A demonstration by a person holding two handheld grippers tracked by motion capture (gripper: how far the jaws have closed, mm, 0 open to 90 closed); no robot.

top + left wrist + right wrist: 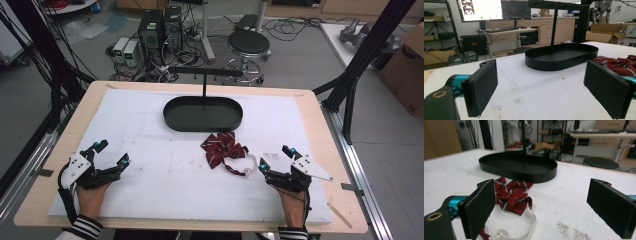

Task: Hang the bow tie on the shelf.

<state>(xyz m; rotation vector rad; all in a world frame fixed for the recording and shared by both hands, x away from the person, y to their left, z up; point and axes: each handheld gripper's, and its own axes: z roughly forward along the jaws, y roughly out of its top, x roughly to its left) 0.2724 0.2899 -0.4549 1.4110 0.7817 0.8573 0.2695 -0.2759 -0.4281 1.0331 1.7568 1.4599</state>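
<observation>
Bow tie (pixel 224 149) lies long axis diagonal, strap (pixel 243 167) toward wide-open right hand-held gripper (pixel 276 159).

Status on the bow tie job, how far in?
Barely started. Nothing looks done: the bow tie lies on the white mat, in front of the black stand's tray. Both grippers, left and right, rest open and empty. Grasping and placing remain.

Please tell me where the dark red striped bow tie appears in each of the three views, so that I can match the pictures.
High view: the bow tie lies at centre, just in front of the black oval tray.
Left gripper view: at the right edge, right of the tray.
Right gripper view: lower centre-left, before the tray.
Shared landmark: the tray.
</observation>
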